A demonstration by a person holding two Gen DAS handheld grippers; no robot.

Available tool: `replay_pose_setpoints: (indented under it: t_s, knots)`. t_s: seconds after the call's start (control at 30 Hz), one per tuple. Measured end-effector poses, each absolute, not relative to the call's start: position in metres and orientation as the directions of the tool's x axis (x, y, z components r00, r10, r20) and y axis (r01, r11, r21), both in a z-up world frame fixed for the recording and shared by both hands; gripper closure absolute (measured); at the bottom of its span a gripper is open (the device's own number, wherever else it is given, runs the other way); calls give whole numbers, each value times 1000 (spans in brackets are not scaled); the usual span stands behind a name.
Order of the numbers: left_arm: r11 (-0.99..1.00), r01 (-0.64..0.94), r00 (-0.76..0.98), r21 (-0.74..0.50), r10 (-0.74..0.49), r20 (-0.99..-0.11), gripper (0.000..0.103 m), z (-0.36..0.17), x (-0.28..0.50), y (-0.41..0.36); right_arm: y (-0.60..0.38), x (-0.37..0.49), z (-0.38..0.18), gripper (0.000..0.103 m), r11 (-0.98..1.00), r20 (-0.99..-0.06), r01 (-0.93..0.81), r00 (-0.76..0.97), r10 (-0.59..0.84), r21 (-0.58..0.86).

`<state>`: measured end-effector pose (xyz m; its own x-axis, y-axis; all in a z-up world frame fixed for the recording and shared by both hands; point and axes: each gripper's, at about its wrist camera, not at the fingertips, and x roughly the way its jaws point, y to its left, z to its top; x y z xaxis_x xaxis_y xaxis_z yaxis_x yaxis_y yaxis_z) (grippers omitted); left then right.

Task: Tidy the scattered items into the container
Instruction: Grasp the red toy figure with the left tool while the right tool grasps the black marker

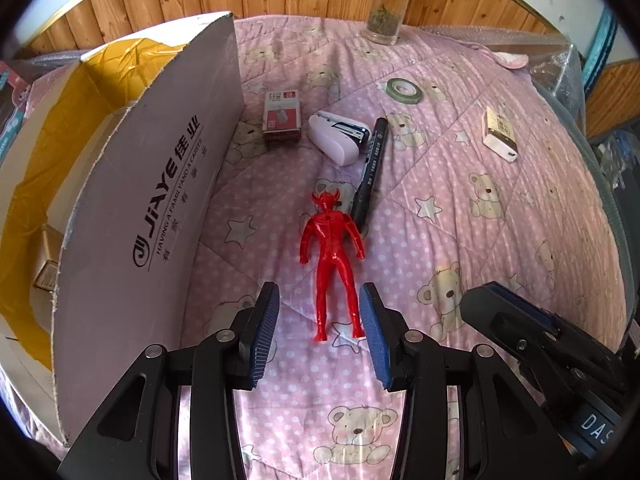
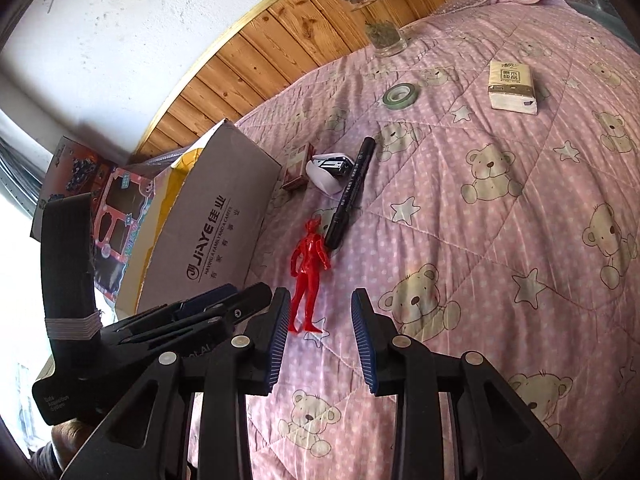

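Observation:
A red toy figure (image 1: 332, 256) lies on the pink bear quilt, its legs between the tips of my open left gripper (image 1: 319, 308). It also shows in the right wrist view (image 2: 308, 276), just left of my open, empty right gripper (image 2: 320, 312). A black marker (image 1: 370, 172), a white stapler (image 1: 338, 136) and a staple box (image 1: 281, 114) lie beyond the figure. A green tape roll (image 1: 404, 90) and a tissue pack (image 1: 498, 138) lie farther right. The open cardboard box (image 1: 132, 200) stands at the left, with a small gold box (image 1: 46, 258) inside.
A glass jar (image 1: 386, 4) with dried leaves stands at the quilt's far edge by the wooden wall. A colourful toy package (image 2: 100, 208) leans behind the cardboard box. Bubble wrap (image 1: 552, 52) covers the far right corner.

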<state>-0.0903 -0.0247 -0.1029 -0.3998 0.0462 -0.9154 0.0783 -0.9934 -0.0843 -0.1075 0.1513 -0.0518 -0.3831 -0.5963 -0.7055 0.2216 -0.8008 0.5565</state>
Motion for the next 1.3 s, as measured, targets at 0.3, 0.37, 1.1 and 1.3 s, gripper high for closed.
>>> replay_pose_setpoints:
  t_s: [0.3, 0.37, 1.1, 1.3]
  knots:
    - [-990, 77, -383, -122, 84, -920, 59, -132, -106, -22, 130, -164, -66, 70, -837, -754, 224, -362, -548, 500]
    - [-988, 83, -381, -131, 90, -920, 59, -137, -109, -25, 127, -177, -72, 70, -842, -764, 214, -352, -540, 496]
    - [-980, 77, -419, -185, 137, -898, 68, -151, -110, -43, 93, -221, -95, 88, -898, -857, 348, -337, -389, 271]
    - [-977, 86, -423, -197, 143, -895, 70, -142, -94, -43, 133, -189, -89, 89, -894, -856, 310, -309, -415, 322]
